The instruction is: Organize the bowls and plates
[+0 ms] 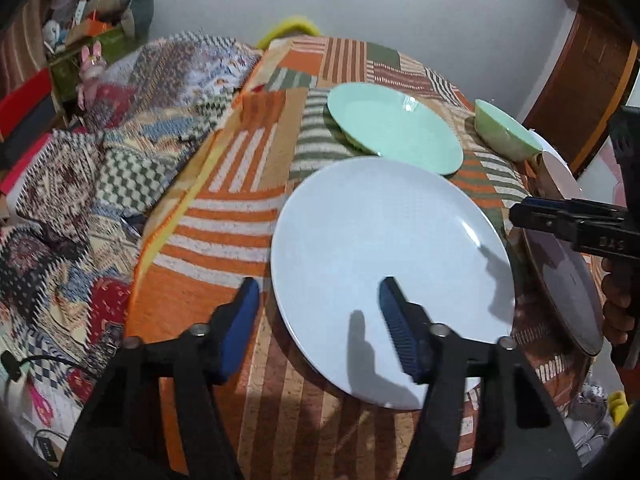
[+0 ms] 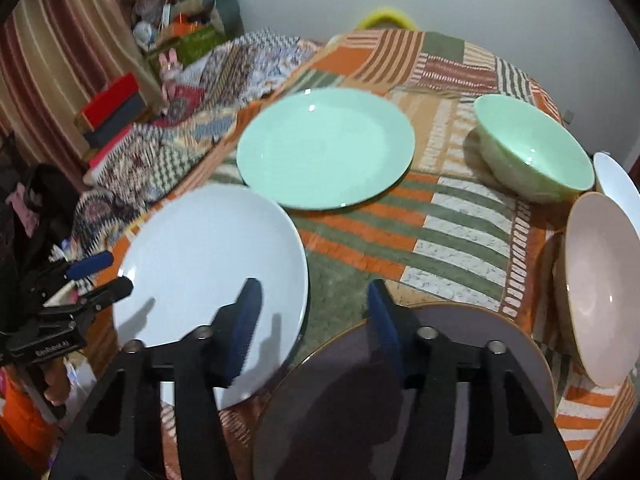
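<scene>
Straddling plate rims, I keep both tongs apart, clamping nothing: left tongs around the white plate edge, right tongs over the grey plate rim, ready for stacking.

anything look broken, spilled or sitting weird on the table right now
Nothing looks broken or spilled. The white plate, the green plate and the grey plate lie flat and apart on the striped tablecloth, and the green bowl stands upright. Only the pink bowl sits close to the table's right edge.
</scene>
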